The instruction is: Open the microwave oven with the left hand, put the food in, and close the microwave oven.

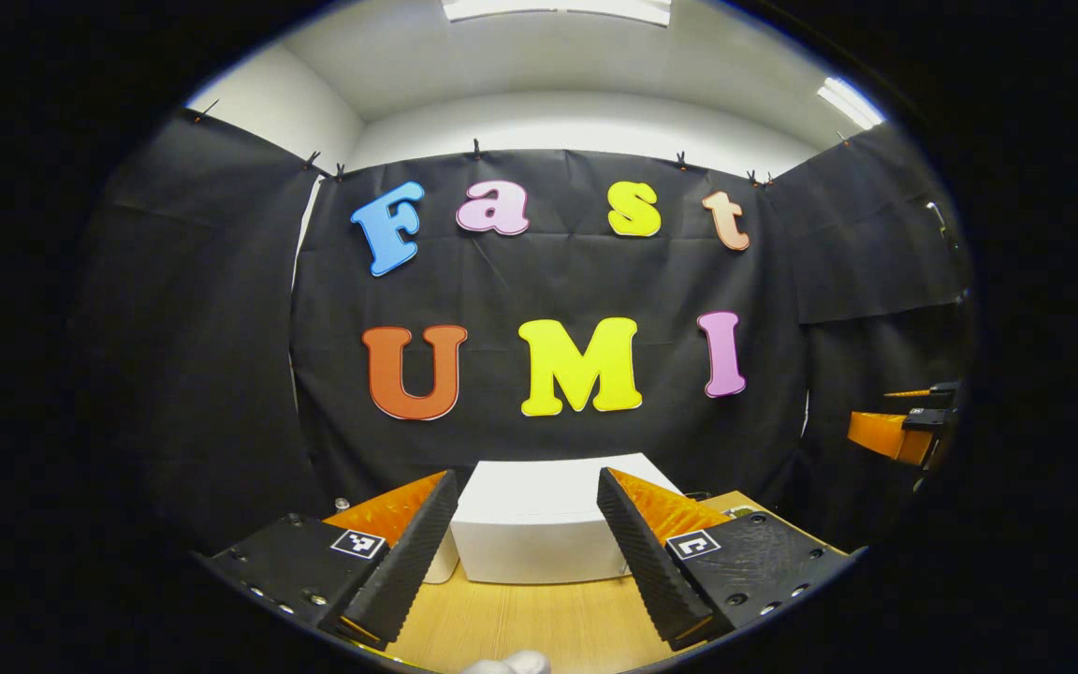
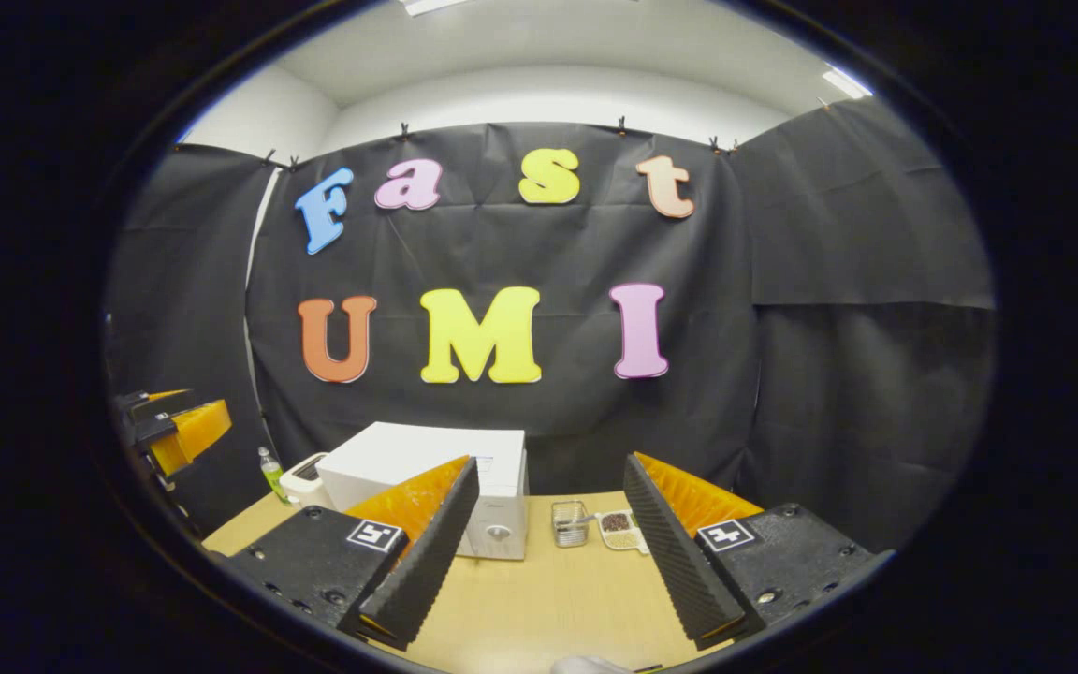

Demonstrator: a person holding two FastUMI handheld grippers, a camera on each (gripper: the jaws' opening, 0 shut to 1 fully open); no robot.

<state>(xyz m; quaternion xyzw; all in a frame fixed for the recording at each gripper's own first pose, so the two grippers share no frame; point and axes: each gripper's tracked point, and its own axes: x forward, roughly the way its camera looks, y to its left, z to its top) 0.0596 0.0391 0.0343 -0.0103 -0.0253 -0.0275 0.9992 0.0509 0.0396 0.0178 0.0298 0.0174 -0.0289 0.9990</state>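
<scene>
The white microwave oven (image 1: 539, 529) stands on the wooden table (image 1: 539, 622) straight ahead of my left gripper (image 1: 528, 479), which hovers open and empty short of it. In the right gripper view the microwave oven (image 2: 427, 468) sits left of centre, its door looking shut, with a round knob (image 2: 497, 532) low on its front. A small tray of food (image 2: 621, 530) with dark and pale bits lies on the table to its right. My right gripper (image 2: 551, 463) is open and empty above the table (image 2: 539, 599), a little back from the tray.
A small wire basket (image 2: 570, 522) stands between the microwave and the food tray. A green bottle (image 2: 269, 473) and a white box-like item (image 2: 300, 479) sit left of the microwave. The other gripper shows at each view's side edge. Black cloth walls close in behind.
</scene>
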